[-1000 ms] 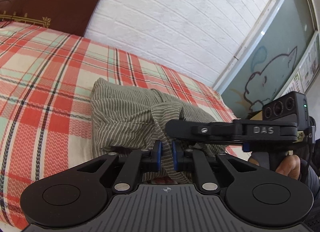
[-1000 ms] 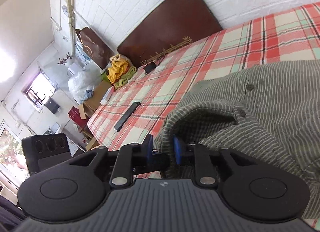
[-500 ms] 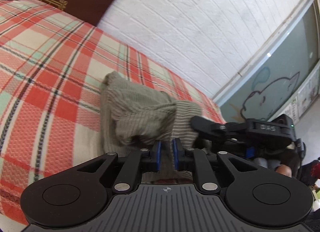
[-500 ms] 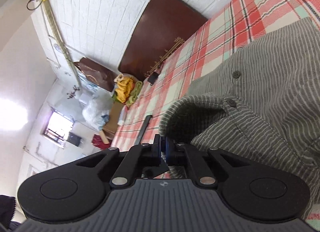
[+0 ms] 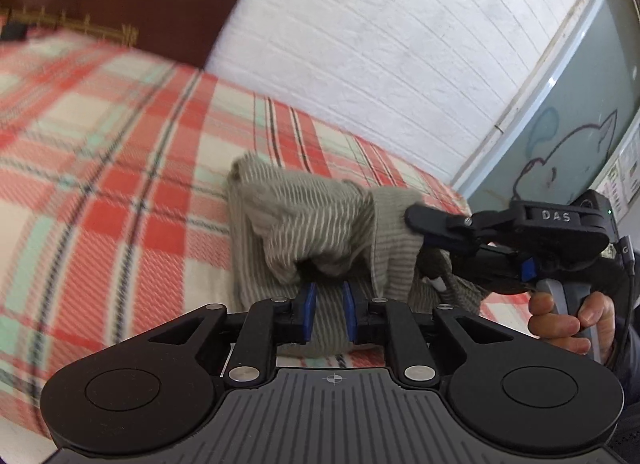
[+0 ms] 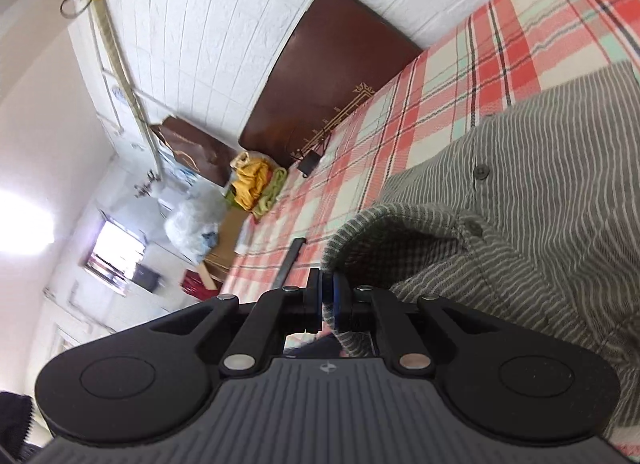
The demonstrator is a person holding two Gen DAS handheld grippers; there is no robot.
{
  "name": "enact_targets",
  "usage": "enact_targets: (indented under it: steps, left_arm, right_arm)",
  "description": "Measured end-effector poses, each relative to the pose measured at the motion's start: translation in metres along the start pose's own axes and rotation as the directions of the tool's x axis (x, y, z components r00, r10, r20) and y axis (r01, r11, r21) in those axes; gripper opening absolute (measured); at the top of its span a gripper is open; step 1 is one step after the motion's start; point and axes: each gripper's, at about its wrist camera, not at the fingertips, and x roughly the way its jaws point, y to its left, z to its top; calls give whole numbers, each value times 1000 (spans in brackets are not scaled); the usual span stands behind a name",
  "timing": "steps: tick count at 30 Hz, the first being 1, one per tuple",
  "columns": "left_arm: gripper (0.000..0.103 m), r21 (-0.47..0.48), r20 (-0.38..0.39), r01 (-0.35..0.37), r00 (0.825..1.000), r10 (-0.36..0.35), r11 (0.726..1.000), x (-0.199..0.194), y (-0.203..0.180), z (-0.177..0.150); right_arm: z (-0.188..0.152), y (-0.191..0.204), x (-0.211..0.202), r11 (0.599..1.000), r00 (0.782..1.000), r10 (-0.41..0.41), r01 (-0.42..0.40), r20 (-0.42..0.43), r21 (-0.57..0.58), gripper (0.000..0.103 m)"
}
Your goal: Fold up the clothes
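The striped grey-green shirt (image 5: 320, 224) lies bunched up on the bed with the red, cream and mint check blanket (image 5: 120, 184). It sits near the bed's edge closest to both cameras. In the left wrist view its long side runs from the near edge of the bed away toward the white brick wall (image 5: 380, 44). A fold (the puffy part) humps up in the middle.

The left gripper (image 5: 327, 314) is opening. Cloth lies between its blue pads (image 5: 308, 310), but they do not squeeze it.

The right gripper (image 6: 327, 304) is nearly closed and pinches the shirt's rolled edge. A hand (image 5: 568, 320) grips its handle.

A dark brown headboard (image 6: 320, 76) stands at one end of the bed. Past it sit a yellow cloth pile (image 6: 252, 184) and a white plastic bag (image 6: 192, 224).
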Motion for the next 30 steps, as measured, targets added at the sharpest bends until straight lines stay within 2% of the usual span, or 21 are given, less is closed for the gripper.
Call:
enact_targets:
  steps: [1,2,3,5,8,11,14,20,21,23,25,28,30]
  left_arm:
    - [30,23,8,4,1000,-4,1000,-5,-5,4]
    - [31,48,15,11,1000,-11,999,-9,-10,7]
    - [36,72,17,14,1000,-16,997,-10,-16,9]
    - [44,119,17,21,1000,-23,993,-10,-27,13]
    - [45,135,-18,27,1000,-25,990,2,-35,14]
    - [46,138,-58,21,998,-14,990,14,-40,13]
    - [55,162,-73,-12,997,25,987,20,-46,11]
    - [59,186,-98,-86,990,106,979,34,-49,10]
    - [46,190,-106,-97,987,118,977,38,-49,10]
    - [3,186,-127,-115,982,140,976,46,-46,10]
    - [3,134,-140,-116,981,134,984,50,-39,12]
    - [3,22,-132,-66,989,69,998,44,-26,22]
    - [3,-3,-120,-49,992,48,999,39,-23,28]
  right_arm:
    - [0,2,0,1000,1000,-4,4,0,-12,7]
    - [-1,3,1,1000,1000,-8,8,0,-24,13]
    - [-1,5,1,999,1000,-16,16,1,-42,26]
    - [-4,12,-5,989,998,-62,64,18,-134,36]
    - [-14,26,-17,930,987,-152,157,43,-331,36]
    - [-31,37,-30,848,980,-196,184,27,-497,36]
    - [-46,45,-35,769,977,-213,167,-1,-618,36]
    - [-61,61,-26,653,973,-226,112,-52,-749,36]
    - [-63,62,-23,639,971,-233,106,-60,-762,36]
    - [-67,63,-16,603,964,-256,100,-74,-791,36]
    - [-73,64,-10,560,955,-285,97,-82,-823,36]
    - [-82,66,-4,470,941,-329,92,-77,-878,36]
    - [-84,67,0,434,937,-341,83,-78,-897,35]
